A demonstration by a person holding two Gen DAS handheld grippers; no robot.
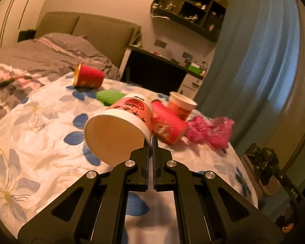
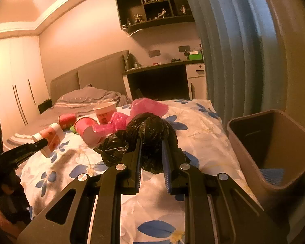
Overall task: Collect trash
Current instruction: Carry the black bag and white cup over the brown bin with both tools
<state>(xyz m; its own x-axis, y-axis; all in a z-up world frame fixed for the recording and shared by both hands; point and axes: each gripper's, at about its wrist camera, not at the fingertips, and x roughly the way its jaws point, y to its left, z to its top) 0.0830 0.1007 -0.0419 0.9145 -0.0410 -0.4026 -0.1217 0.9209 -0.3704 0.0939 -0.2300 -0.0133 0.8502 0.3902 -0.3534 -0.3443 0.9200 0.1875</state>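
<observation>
Left wrist view only: left tool (image 1: 151, 140) clenched on the rim of a white cup (image 1: 120, 128), one finger inside the mouth, one outside. The cup is lifted off the bed (image 1: 40, 122), mouth toward the camera, base tilted away. Beyond it lie a red cup (image 1: 168, 124) on its side, an upright cup (image 1: 181, 105) touching it, a pink bag (image 1: 211, 130) just beside those, a green wad (image 1: 109, 96) behind the white cup, and a gold-rimmed red cup (image 1: 88, 76) on its side well apart at the far edge of the floral quilt.

Right wrist view only: right tool (image 2: 151, 142) grasping a black bag (image 2: 148, 130), fingers pressed into its crumpled bulk. A brown bin (image 2: 272, 148) stands just beside the bed at right, tilted in the fisheye; something blue lies in its bottom. This view also catches the left tool from the side (image 2: 43, 142) with the white cup (image 2: 50, 138) at its tip, held above the quilt.

Hard to make out: whether the black bag rests on the bed or hangs clear; its underside is hidden by the fingers. The green wad is nearly hidden here behind the cups. The pink bag (image 2: 140, 109) sits behind the black one, partly covered. The bin's near wall is cut off by the frame edge.

Pose: both tools point slightly downward across the bed toward the headboard (image 2: 91, 79), left tool to the left of the right.
</observation>
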